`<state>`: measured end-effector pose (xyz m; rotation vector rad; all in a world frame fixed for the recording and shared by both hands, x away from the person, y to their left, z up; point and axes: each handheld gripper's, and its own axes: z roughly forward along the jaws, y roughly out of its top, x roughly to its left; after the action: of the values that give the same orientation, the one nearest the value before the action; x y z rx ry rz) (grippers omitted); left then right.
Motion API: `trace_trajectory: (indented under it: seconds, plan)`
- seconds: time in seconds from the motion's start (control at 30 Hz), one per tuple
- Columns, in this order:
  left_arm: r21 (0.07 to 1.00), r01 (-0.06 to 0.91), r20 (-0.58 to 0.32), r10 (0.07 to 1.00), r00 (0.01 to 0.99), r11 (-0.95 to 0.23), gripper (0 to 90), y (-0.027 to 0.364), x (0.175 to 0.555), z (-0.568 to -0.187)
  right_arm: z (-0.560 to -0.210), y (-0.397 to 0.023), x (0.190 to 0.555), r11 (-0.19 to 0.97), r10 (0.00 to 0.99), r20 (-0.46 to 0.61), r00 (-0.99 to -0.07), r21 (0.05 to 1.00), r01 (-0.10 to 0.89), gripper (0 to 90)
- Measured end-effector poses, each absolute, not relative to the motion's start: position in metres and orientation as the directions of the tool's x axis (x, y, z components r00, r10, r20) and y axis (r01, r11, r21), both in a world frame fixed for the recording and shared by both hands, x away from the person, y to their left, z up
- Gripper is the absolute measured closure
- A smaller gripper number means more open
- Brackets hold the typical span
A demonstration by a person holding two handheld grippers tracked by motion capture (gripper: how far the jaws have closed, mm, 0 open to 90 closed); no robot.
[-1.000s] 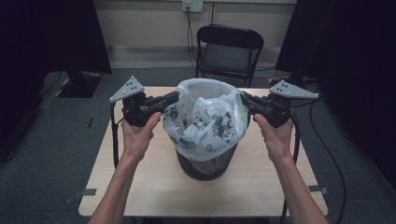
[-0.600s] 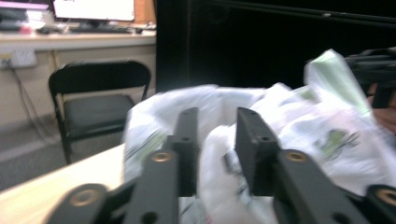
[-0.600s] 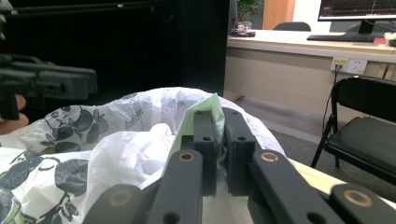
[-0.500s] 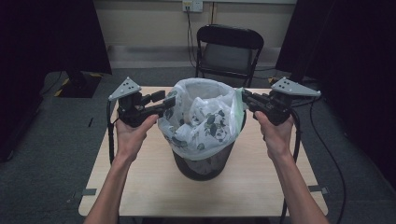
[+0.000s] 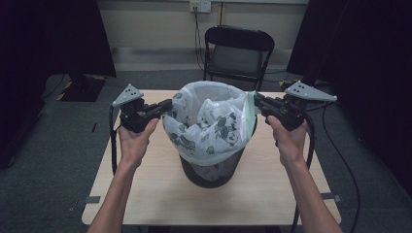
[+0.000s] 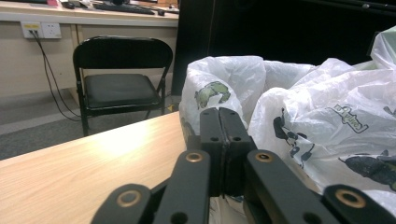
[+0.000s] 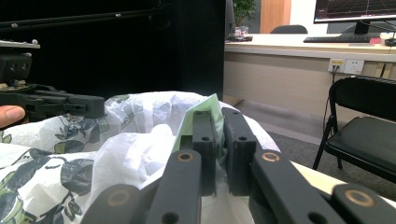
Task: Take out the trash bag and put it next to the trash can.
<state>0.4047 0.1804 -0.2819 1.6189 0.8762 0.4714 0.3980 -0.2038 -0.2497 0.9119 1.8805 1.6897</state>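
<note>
the left gripper point(image 5: 167, 105) and right gripper point(image 5: 257, 100) each pinch the bag point(image 5: 214, 121) rim between pressed-together jaws, on opposite sides, likely to spread it over the bin point(image 5: 211, 170) (on the table point(image 5: 145, 194)).

Two bare arms, each hand with a black tool.

The left gripper point(image 5: 167, 105) and the right gripper point(image 5: 256, 99) are black, each with a grey three-cornered plate on top dotted with small holes. A black cable hangs down from each one. Up close, each has two flat black jaws with tiny screw holes, and black bars behind them joined by round brass-coloured pins. The person's arms have no sleeves on them.
</note>
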Motion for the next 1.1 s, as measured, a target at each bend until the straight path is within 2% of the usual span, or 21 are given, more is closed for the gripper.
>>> trace_trajectory:
  seconds: [0.4, 0.63, 0.73, 0.77, 0.8, 0.9, 0.97, 1.0, 1.07, 1.1]
  plan:
    - [0.979, 0.204, -0.126, 0.695, 0.708, -0.031, 90.0, 0.158, 0.393, -0.245, -0.23, -0.202, 0.396, 0.011, 0.719, 0.092, -0.689, 0.99, 0.144, 85.2]
    - [0.987, 0.16, -0.11, 0.661, 0.742, -0.015, 90.0, 0.142, 0.388, -0.217, -0.206, -0.196, 0.393, -0.022, 0.682, 0.086, -0.726, 0.995, 0.098, 85.5]
    - [0.99, 0.141, -0.124, 0.619, 0.775, 0.021, 90.0, 0.136, 0.383, -0.205, -0.197, -0.191, 0.389, -0.036, 0.642, 0.086, -0.762, 0.996, 0.082, 84.8]
    - [0.992, 0.127, -0.113, 0.609, 0.785, 0.021, 90.0, 0.132, 0.38, -0.202, -0.195, -0.185, 0.387, -0.04, 0.589, 0.086, -0.803, 0.996, 0.078, 81.1]
    - [0.993, 0.118, -0.107, 0.6, 0.793, 0.02, 90.0, 0.129, 0.378, -0.201, -0.195, -0.185, 0.387, -0.04, 0.589, 0.086, -0.803, 0.996, 0.078, 81.1]
    - [0.993, 0.115, -0.104, 0.578, 0.809, 0.018, 90.0, 0.118, 0.374, -0.2, -0.2, -0.173, 0.385, -0.01, 0.556, 0.078, -0.827, 0.996, 0.087, 70.9]
    - [0.993, 0.12, -0.109, 0.562, 0.82, 0.017, 90.0, 0.11, 0.374, -0.2, -0.206, -0.161, 0.387, 0.015, 0.544, 0.087, -0.835, 0.993, 0.114, 56.0]
    - [0.993, 0.12, -0.109, 0.562, 0.82, 0.017, 90.0, 0.11, 0.374, -0.2, -0.206, -0.161, 0.387, 0.015, 0.544, 0.087, -0.835, 0.993, 0.114, 56.0]
    - [0.991, 0.128, -0.124, 0.533, 0.837, 0.029, 90.0, 0.106, 0.375, -0.199, -0.21, -0.153, 0.389, 0.037, 0.541, 0.097, -0.836, 0.99, 0.138, 44.9]
    - [0.99, 0.133, -0.132, 0.519, 0.845, 0.036, 90.0, 0.105, 0.375, -0.198, -0.213, -0.148, 0.39, 0.043, 0.54, 0.096, -0.836, 0.989, 0.141, 36.2]
